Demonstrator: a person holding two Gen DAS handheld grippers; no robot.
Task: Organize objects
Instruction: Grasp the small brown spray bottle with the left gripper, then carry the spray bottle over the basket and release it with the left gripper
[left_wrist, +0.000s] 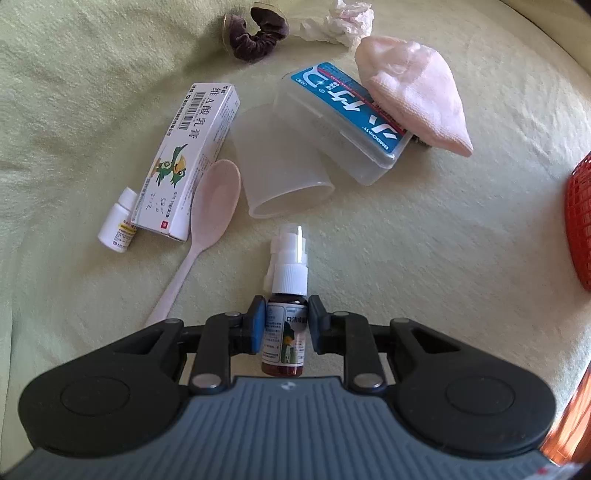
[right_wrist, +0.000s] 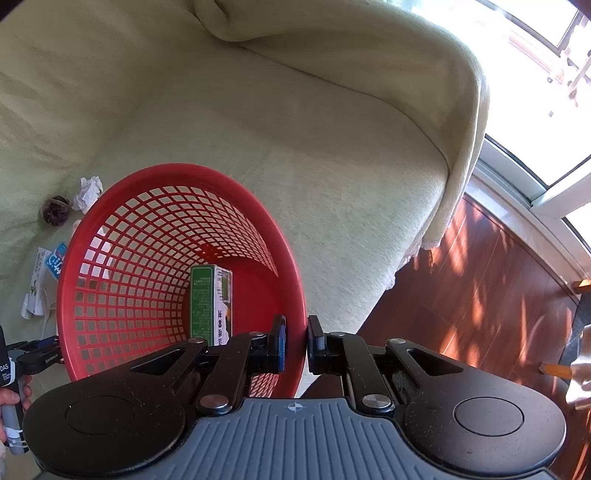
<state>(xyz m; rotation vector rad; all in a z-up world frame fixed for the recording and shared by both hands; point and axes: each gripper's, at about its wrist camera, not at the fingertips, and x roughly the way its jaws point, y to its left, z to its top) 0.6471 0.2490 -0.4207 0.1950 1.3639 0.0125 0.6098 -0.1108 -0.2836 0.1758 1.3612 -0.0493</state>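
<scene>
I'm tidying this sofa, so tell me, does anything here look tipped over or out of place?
Yes. The translucent cup lies on its side against the clear box, a pink sock drapes over that box, and crumpled tissue sits beside a scrunchie. The red basket is tilted, gripped by its rim.

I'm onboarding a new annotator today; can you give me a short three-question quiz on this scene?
1. True or false: the left gripper has its jaws around the small brown glass spray bottle with a white pump top.
2. What is the right gripper clamped on? A) the rim of the red plastic mesh basket B) a pink plastic spoon C) a folded pink cloth
3. Fill in: inside the basket stands a green and white ____.

Key: 1 true; 2 A; 3 carton.
</scene>
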